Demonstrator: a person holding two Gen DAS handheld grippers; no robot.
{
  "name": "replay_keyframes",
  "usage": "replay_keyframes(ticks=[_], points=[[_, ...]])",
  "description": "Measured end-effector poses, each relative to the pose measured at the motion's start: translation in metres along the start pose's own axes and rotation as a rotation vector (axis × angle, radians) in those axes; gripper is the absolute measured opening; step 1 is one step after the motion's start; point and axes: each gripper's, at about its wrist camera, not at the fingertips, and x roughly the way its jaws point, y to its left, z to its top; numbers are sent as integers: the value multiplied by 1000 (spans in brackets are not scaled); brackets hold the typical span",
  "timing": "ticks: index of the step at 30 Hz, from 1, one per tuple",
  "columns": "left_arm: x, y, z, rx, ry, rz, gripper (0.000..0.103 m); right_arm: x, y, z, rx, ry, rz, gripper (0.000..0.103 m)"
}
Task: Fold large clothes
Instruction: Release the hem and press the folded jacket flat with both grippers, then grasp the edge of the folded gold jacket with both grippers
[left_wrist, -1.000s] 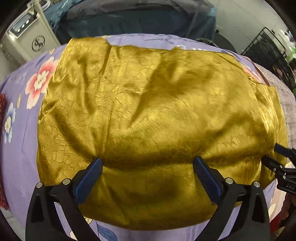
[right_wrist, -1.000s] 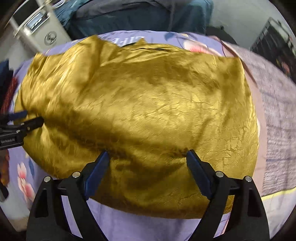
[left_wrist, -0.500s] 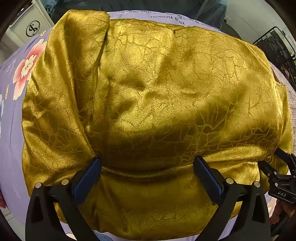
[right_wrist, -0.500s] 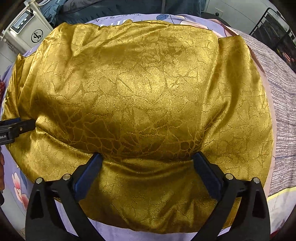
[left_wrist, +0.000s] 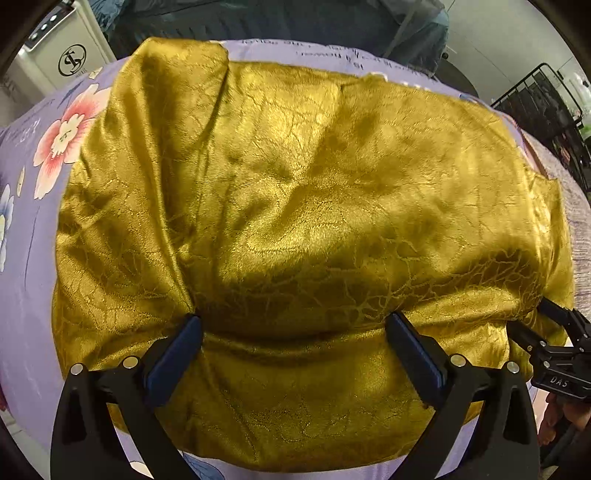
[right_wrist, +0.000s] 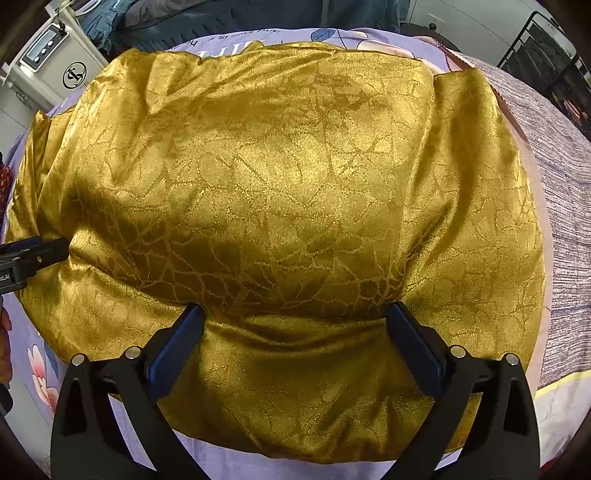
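Two open grippers over gold garment (left_wrist: 314, 206)

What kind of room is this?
Probably a bedroom: the gold cloth lies on a flowery purple bedsheet, with dark blue bedding behind and a white machine beside it.

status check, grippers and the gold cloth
Left gripper open, right gripper open, both over gold cloth. Cloth rumpled on floral sheet. Nothing blocking.
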Motion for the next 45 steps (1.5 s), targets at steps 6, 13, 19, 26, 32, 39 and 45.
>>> replay_keyframes(ticks=[6,13,19,26,32,39,45], points=[[-35,13,-13,-18,-69,6,97,-38,-16,-9,-25,-119,19,97],[-61,56,-19,-101,-124,26,97,-62,-88,-21,98,-163,51,97],[-76,113,-23,-268,-121,26,97,-53,-147,-37,311,-143,172,97],[-80,128,-37,-363,-118,-5,97,-21,-171,-50,447,-52,356,97],[-82,117,-50,-340,-98,-5,97,-2,-167,-47,450,-20,438,97],[-82,108,-69,-294,-76,-11,97,3,-153,-30,377,-30,540,97],[-80,117,-67,-276,-58,-61,97,13,-157,-23,401,-37,572,97]])
